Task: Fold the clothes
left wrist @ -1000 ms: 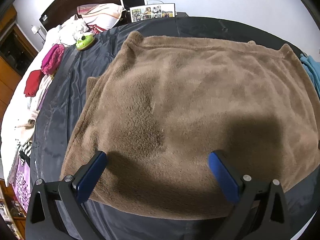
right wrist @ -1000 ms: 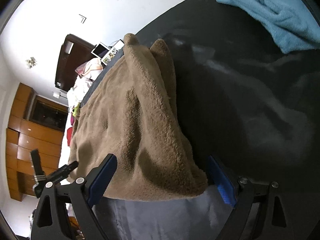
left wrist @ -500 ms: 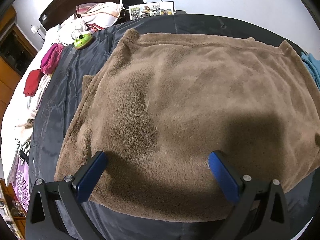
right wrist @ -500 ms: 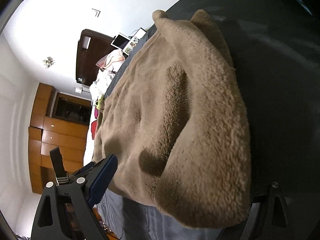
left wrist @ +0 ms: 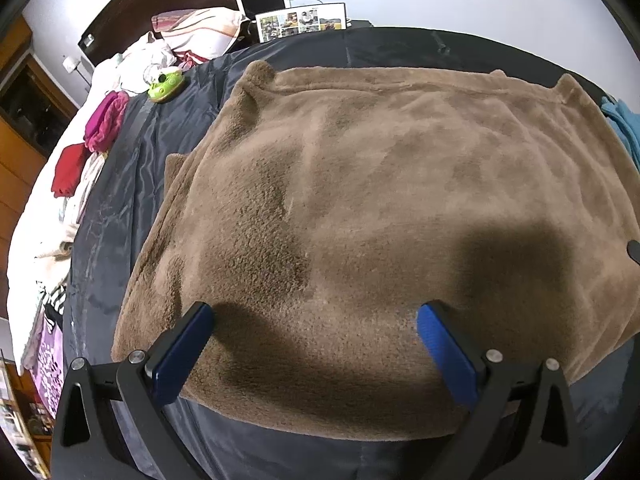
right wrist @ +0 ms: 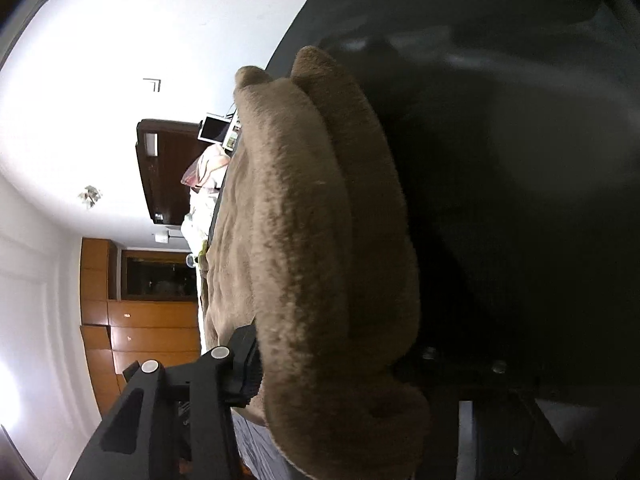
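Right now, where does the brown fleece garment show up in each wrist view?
Left wrist view: the brown fleece garment fills the middle, spread flat on the dark cover, beyond the open left hand-held gripper.
Right wrist view: its edge bulges up the centre, bunched between the jaws of the right hand-held gripper, which have just been closing.
Shared landmark: the white tablet by the headboard.

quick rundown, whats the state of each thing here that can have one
brown fleece garment: spread flat on the dark cover, one edge bunched up
left gripper: open, above the garment's near edge
right gripper: jaws have just been closing, now shut on the garment's bunched edge
blue garment: crumpled beside the brown one
tablet: screen dark
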{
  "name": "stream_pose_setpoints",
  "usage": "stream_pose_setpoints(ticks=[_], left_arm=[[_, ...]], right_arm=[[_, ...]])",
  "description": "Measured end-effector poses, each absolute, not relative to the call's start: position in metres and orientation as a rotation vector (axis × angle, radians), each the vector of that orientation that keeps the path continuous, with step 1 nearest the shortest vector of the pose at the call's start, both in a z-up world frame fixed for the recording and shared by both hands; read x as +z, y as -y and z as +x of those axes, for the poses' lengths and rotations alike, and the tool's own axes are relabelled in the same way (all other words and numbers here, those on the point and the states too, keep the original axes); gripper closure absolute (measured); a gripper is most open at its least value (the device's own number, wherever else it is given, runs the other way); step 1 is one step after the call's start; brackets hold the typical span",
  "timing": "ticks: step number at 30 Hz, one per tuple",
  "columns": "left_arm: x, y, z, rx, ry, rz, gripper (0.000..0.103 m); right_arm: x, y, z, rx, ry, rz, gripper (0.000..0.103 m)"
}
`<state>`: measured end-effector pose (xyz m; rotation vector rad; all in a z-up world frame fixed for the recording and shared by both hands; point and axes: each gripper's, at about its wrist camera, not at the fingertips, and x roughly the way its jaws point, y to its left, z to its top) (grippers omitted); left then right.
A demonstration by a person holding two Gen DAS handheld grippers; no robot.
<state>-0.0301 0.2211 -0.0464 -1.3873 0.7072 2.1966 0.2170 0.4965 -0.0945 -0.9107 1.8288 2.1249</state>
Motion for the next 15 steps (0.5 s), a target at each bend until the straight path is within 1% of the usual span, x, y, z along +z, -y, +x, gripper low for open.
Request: stream_pose_setpoints(ticks=[7,11,12,13,15], left_arm=[[-0.054,-0.224,-0.031,2.179,-0.739,-1.377,0.001],[-0.060,-0.223,-0.037,2.146,-0.707,-1.400,0.001],[-0.061,-0.222,-0.039,2.137,-0.693,-1.405,0.001],[-0.061,-0.221,-0.041,2.127,-0.684,-1.407,0.001],[-0.060,-0.221,-0.044,2.104,-0.686,-1.397,0.001]], right_arm=[[-0.097,-0.496,0.208,2.137,-1.832,-0.888,0.055],[-0.095,-0.494,0.203,2.138,-1.800,-0.880,0.055],[-0.094,-0.494,0.202,2.143,-1.786,-0.882,0.057],[-0.092,-0.493,0.201,2.146,-1.778,-0.881,0.065],[-0.086,-0.492,0.199,2.156,-1.760,-0.871,0.069]])
